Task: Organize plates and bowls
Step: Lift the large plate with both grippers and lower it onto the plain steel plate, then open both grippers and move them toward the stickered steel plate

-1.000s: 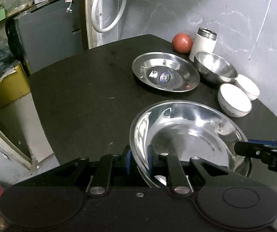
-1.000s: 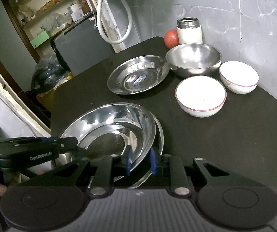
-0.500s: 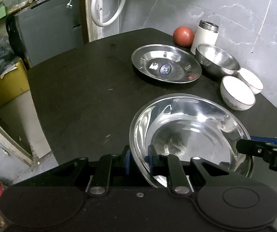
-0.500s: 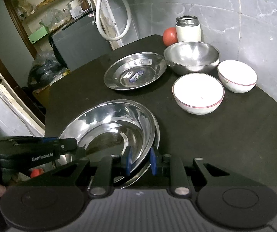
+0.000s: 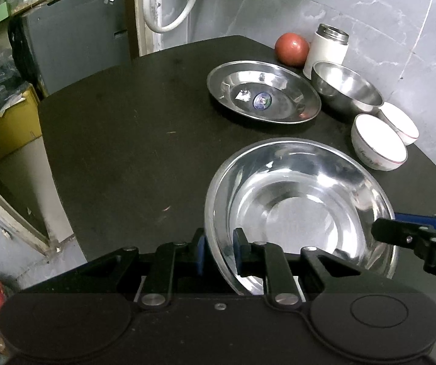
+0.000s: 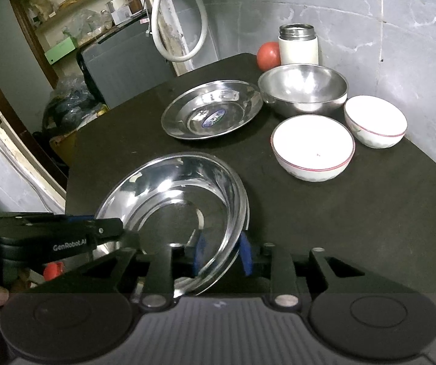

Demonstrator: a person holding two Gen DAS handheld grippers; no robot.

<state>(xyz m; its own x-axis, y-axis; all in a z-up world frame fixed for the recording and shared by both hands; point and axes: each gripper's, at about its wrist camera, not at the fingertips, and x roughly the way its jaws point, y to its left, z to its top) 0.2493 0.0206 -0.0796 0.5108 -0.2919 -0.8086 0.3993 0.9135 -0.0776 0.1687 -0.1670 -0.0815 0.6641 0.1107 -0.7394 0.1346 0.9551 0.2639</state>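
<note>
Left wrist view: the left tool (image 5: 218,251) is closed on the near rim of a steel basin (image 5: 300,210), lifted and tilted over the counter (image 5: 126,140) near its front edge. The right tool (image 6: 222,255) pinches the opposite rim. Toward the far edge sit a plate (image 5: 263,91), steel bowl (image 5: 345,91) and two white bowls (image 6: 312,147).
</note>
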